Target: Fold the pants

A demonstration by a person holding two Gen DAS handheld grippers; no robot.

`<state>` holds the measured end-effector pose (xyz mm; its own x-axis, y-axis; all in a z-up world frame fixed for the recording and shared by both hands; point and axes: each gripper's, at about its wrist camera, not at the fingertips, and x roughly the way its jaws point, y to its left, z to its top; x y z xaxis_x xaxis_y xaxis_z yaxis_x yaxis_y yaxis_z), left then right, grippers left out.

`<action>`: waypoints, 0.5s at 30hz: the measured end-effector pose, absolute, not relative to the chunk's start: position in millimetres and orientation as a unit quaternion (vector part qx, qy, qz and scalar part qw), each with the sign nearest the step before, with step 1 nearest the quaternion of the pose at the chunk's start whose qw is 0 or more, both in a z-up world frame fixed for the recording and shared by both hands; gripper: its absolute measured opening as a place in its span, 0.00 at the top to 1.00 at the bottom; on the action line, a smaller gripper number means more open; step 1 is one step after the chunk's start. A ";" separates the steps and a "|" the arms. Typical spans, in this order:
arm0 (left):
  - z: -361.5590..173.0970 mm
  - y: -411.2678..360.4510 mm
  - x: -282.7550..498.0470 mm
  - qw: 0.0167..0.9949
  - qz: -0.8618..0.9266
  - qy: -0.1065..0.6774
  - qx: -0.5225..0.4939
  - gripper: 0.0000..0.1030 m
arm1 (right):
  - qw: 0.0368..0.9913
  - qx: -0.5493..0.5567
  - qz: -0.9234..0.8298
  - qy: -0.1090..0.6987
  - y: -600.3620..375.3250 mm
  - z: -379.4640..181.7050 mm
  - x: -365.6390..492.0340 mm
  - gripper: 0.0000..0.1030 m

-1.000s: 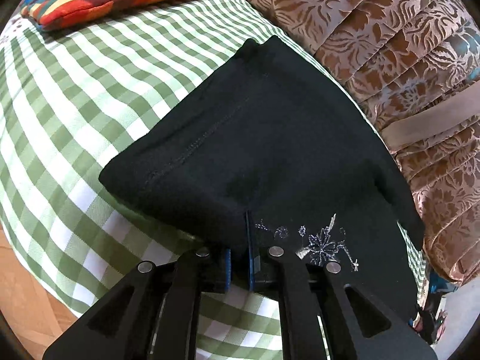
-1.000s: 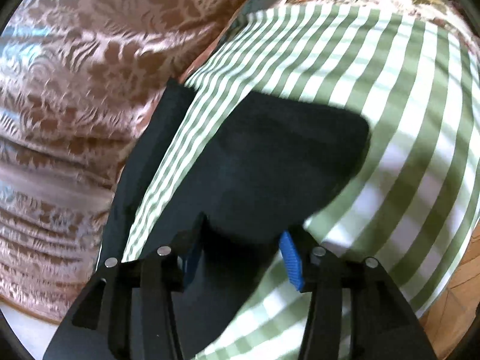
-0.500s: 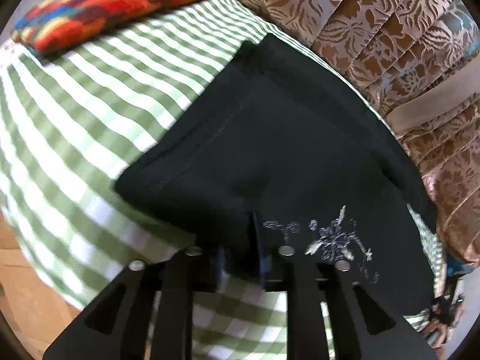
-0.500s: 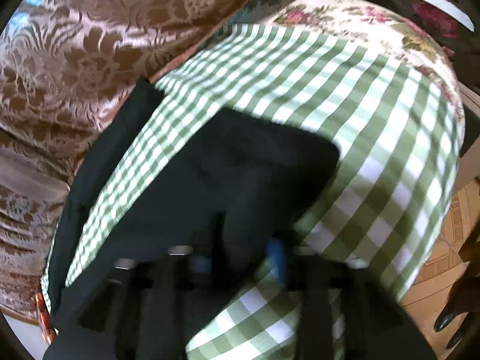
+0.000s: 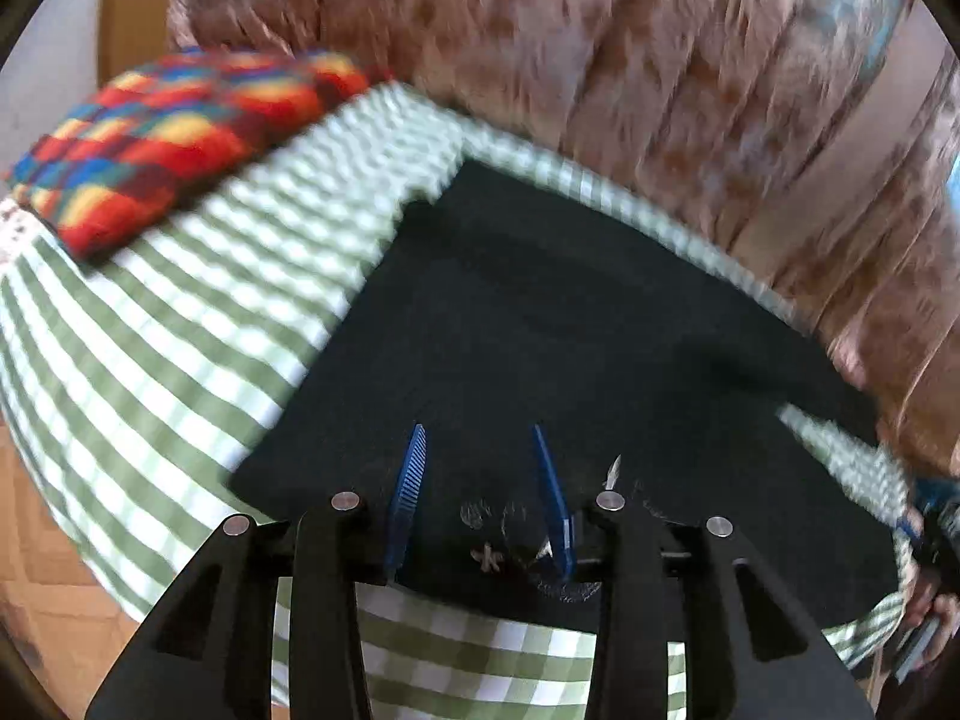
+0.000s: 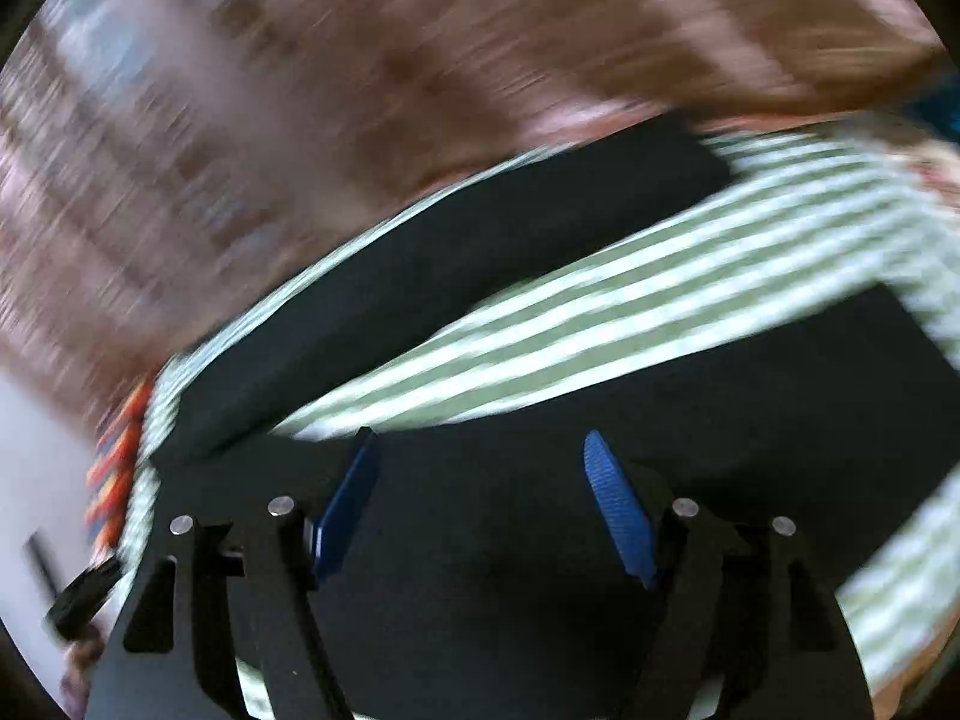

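The black pants [image 5: 570,330] lie spread flat on the green-and-white checked cloth [image 5: 150,330], with a pale embroidered motif [image 5: 498,540] at their near edge. My left gripper [image 5: 478,429] hovers over that edge. Its jaws are opening, and the blue pads [image 5: 414,468] press on nothing. In the blurred right wrist view one black leg [image 6: 450,264] runs slantwise across the cloth [image 6: 600,312] and a wider black part [image 6: 750,420] fills the foreground. My right gripper [image 6: 478,433] is above that part, its jaws opening wide with nothing between them.
A red, yellow and blue checked cushion [image 5: 180,132] lies at the cloth's far left. Brown floral fabric [image 5: 660,60] rises behind the far edge. Wooden floor [image 5: 36,570] shows below the near left edge. A person's hand [image 5: 930,606] is at the right rim.
My left gripper let go of the pants' near edge, opened and rose a little; the cloth now lies flat. My right gripper opened wider, released the dark fabric and swung fast sideways while rolling.
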<state>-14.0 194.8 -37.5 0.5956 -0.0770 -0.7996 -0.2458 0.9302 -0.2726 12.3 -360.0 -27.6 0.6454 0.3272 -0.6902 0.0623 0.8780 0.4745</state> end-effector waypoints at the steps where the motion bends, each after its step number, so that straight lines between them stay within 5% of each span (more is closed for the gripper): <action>1: -48.7 192.4 -7.8 0.865 0.057 0.466 -0.178 0.66 | 0.869 0.231 0.102 0.425 -341.6 -32.0 19.1 0.31; 6: -66.2 205.1 -13.1 0.854 0.052 0.477 -0.201 0.66 | 0.827 0.200 0.137 0.507 -288.0 -80.0 45.5 0.31; 15: 4.1 229.4 50.7 0.880 0.010 0.412 -0.235 0.58 | 0.847 0.217 0.175 0.453 -294.6 -62.9 23.4 0.29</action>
<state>50.7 229.4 4.1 0.6598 -0.1769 -0.7303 -0.2109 0.8892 -0.4060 23.4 -294.6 -62.9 0.5282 0.4934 -0.6910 -0.0993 0.8441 0.5268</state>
